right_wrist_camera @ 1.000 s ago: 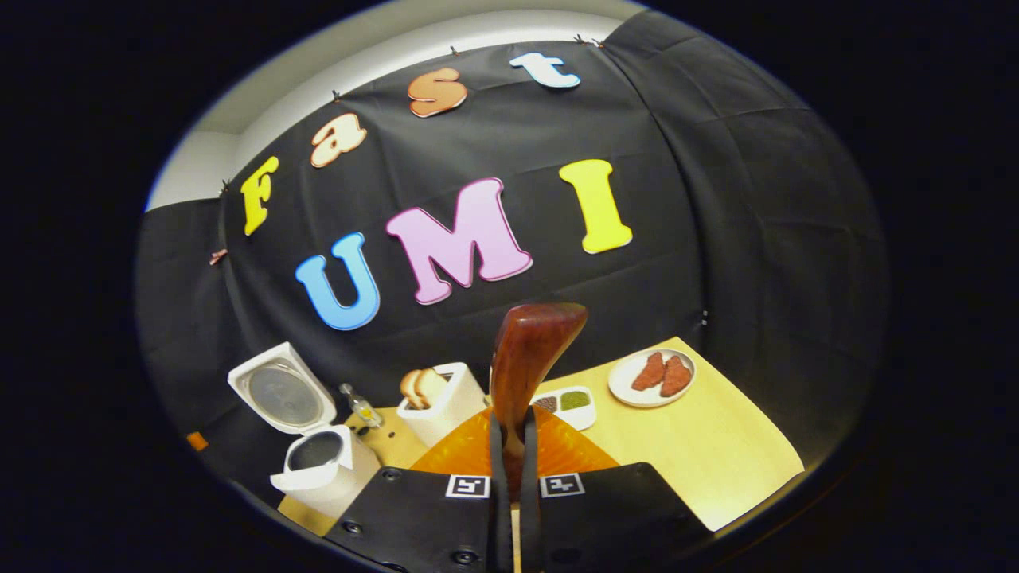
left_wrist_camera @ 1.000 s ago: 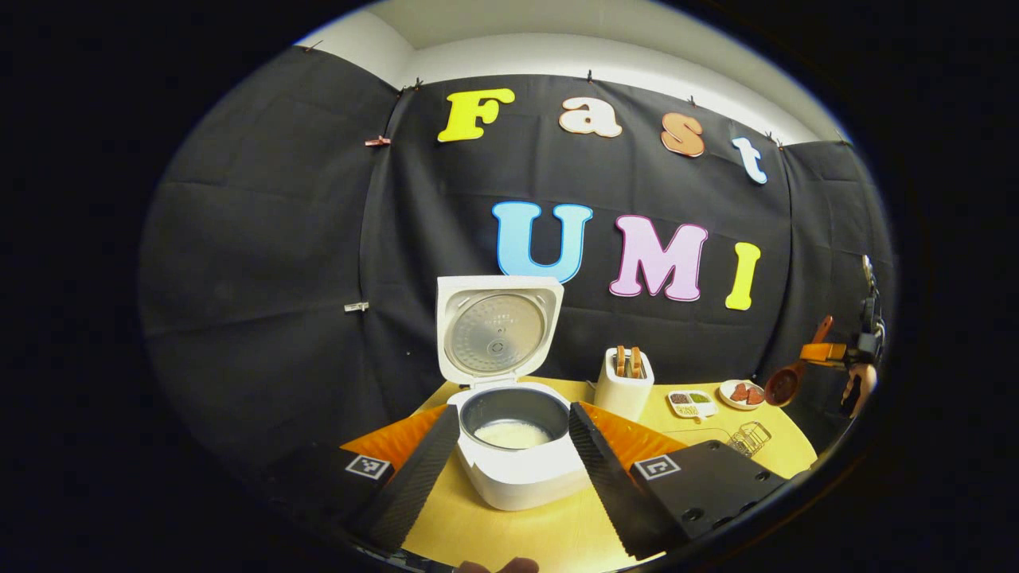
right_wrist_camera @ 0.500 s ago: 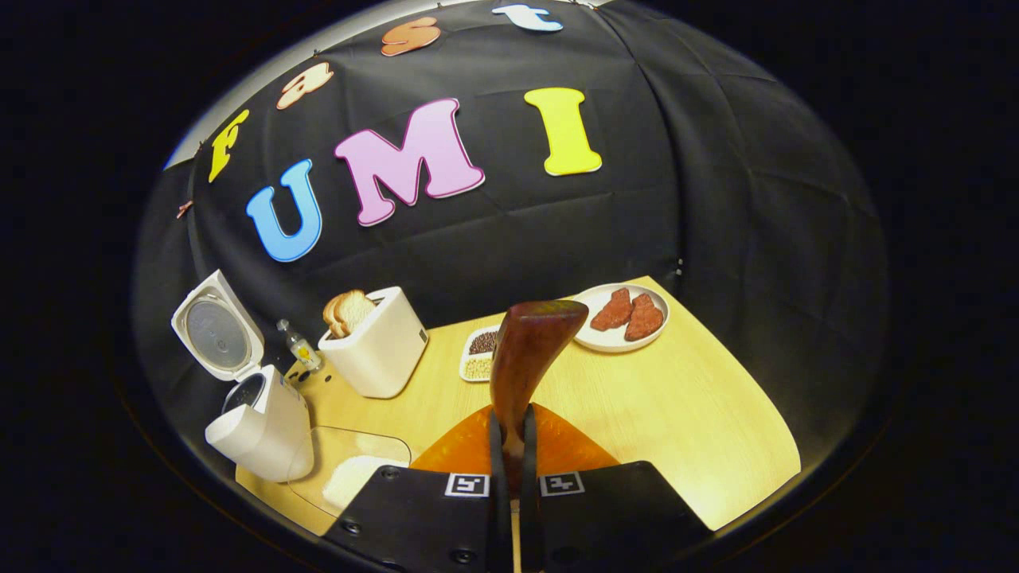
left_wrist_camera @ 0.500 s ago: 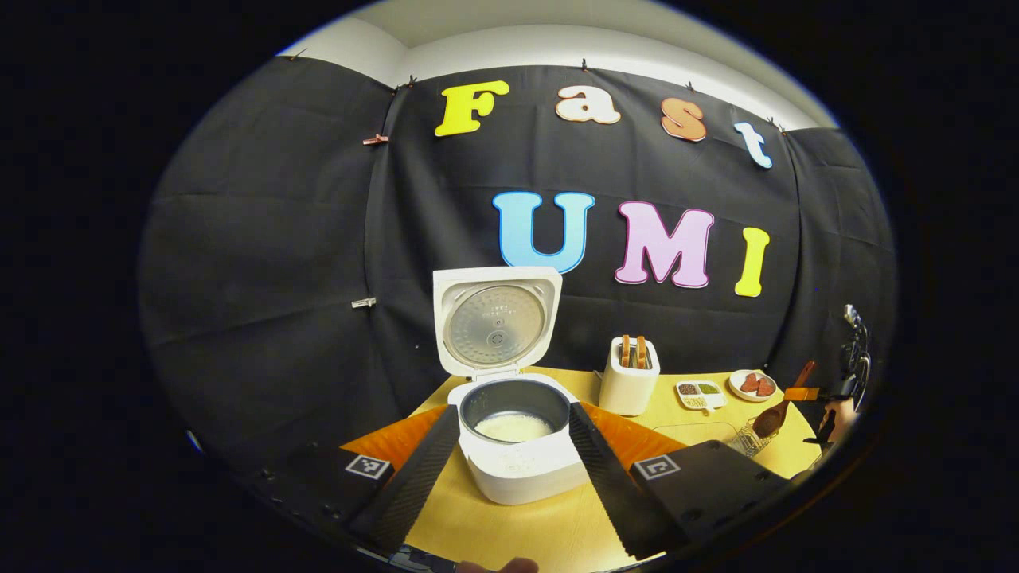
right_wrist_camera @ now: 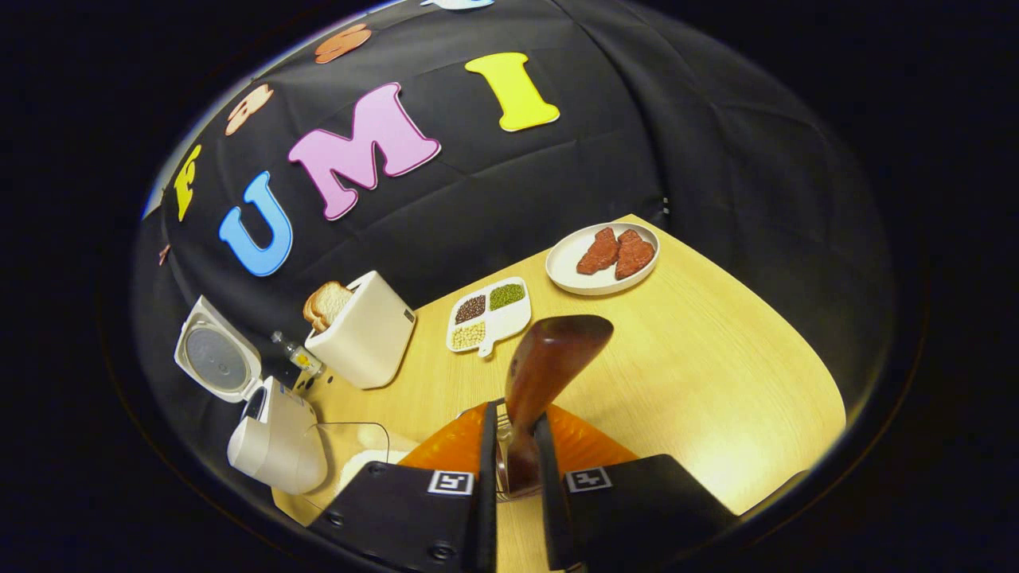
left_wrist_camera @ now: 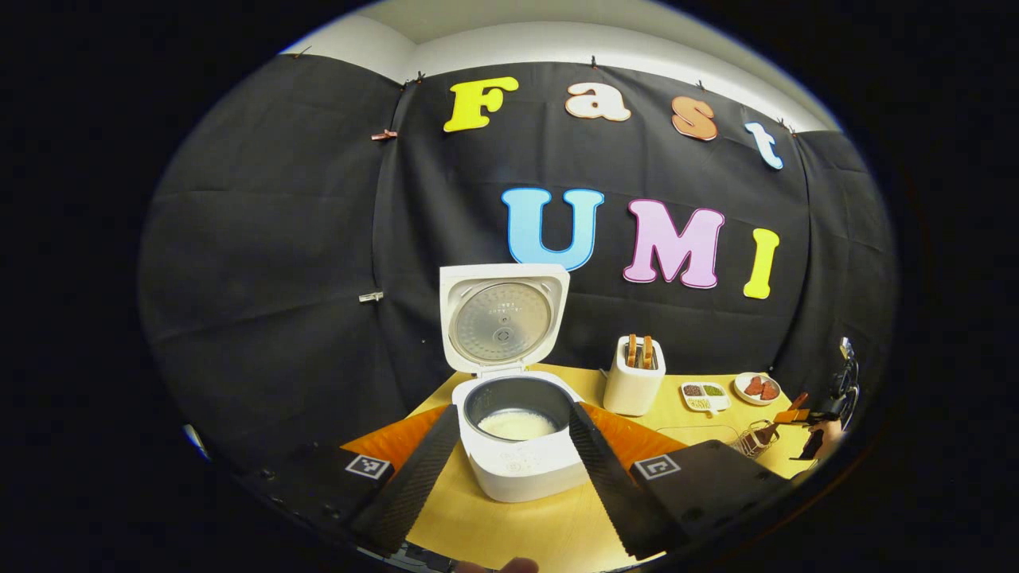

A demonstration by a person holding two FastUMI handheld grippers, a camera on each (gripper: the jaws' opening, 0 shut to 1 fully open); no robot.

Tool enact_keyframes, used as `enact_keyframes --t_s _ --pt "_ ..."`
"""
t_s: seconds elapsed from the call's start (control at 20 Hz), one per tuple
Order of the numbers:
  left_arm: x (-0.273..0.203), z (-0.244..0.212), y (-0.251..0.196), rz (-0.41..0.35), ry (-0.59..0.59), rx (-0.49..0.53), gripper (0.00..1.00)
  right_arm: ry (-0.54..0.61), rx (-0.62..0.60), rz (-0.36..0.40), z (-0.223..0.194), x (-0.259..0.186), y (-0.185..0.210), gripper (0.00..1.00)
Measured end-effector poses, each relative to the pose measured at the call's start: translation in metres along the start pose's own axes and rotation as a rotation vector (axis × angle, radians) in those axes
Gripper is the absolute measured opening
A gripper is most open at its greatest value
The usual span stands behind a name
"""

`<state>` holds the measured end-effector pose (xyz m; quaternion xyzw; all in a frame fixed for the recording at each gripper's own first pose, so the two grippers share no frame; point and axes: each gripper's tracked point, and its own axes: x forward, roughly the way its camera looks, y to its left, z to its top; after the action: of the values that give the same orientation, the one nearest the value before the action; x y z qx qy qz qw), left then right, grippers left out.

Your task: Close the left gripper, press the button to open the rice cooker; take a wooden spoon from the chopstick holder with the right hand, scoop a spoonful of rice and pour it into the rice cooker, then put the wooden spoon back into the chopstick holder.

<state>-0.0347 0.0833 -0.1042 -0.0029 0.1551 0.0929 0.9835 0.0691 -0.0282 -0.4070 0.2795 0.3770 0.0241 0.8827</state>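
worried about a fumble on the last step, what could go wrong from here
1. The right gripper looks to hold the wooden spoon low on its handle, so it could tilt or slip.
2. The wire chopstick holder looks light; a skewed spoon might catch its rim and tip it.

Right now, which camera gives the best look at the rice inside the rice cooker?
The left gripper view: it looks straight into the open rice cooker, where the white rice lies in the pot. The right gripper view shows the cooker from the side, its contents hidden.
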Motion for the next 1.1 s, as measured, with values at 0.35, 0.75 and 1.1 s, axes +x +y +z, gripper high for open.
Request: enact_keyframes --t_s 0.35,0.75,1.1 --pt "0.004 0.011 0.003 -0.028 -0.03 0.007 0.95 -0.077 -0.014 -0.107 0.012 -0.051 -0.029 0.99" --pt "0.02 0.052 -0.006 -0.088 -0.113 0.03 0.95 -0.247 -0.165 -0.123 0.05 -0.142 0.01 0.98" --pt "0.063 0.143 -0.008 -0.076 -0.303 0.092 0.95 -0.38 -0.259 -0.024 0.082 -0.203 0.095 0.98"
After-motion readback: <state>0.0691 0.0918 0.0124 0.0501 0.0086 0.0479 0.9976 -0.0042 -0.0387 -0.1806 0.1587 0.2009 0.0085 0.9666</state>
